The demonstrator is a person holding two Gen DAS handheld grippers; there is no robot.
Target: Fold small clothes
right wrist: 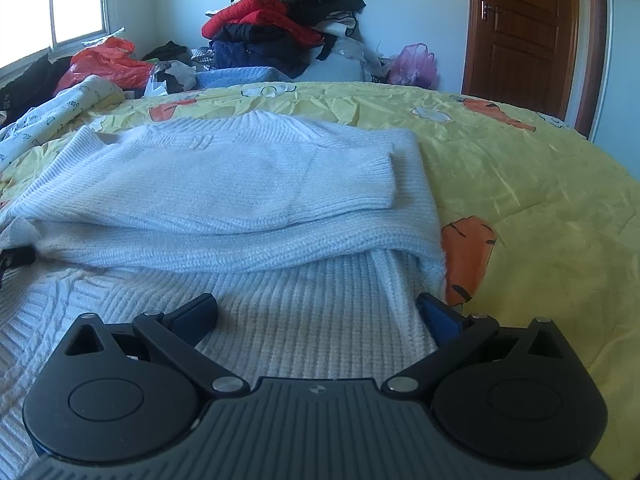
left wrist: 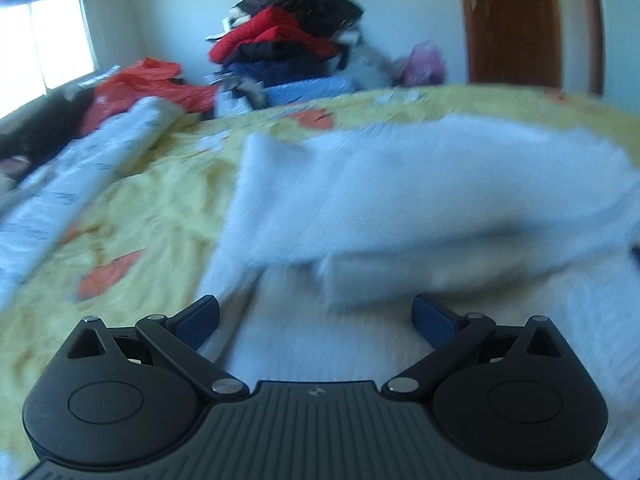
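A white knit sweater point(right wrist: 224, 184) lies on the yellow bedspread point(right wrist: 540, 200), its sleeves folded across the body and the ribbed hem nearest me. In the blurred left wrist view the same sweater point(left wrist: 420, 192) fills the middle and right. My left gripper point(left wrist: 316, 316) hovers open over the sweater's lower left part, nothing between its blue pads. My right gripper point(right wrist: 318, 314) is open over the lower right hem, its right fingertip point(right wrist: 438, 314) near the sweater's edge. At the far left of the right wrist view a dark piece of the other gripper point(right wrist: 16, 258) touches the sweater's edge.
A pile of red, black and blue clothes point(right wrist: 280, 28) stands against the far wall. Orange plastic bags point(right wrist: 104, 62) and a printed white quilt point(right wrist: 52, 116) lie at the left. A pink bag point(right wrist: 414, 64) sits by the brown door point(right wrist: 524, 28). A window point(right wrist: 60, 4) is at the upper left.
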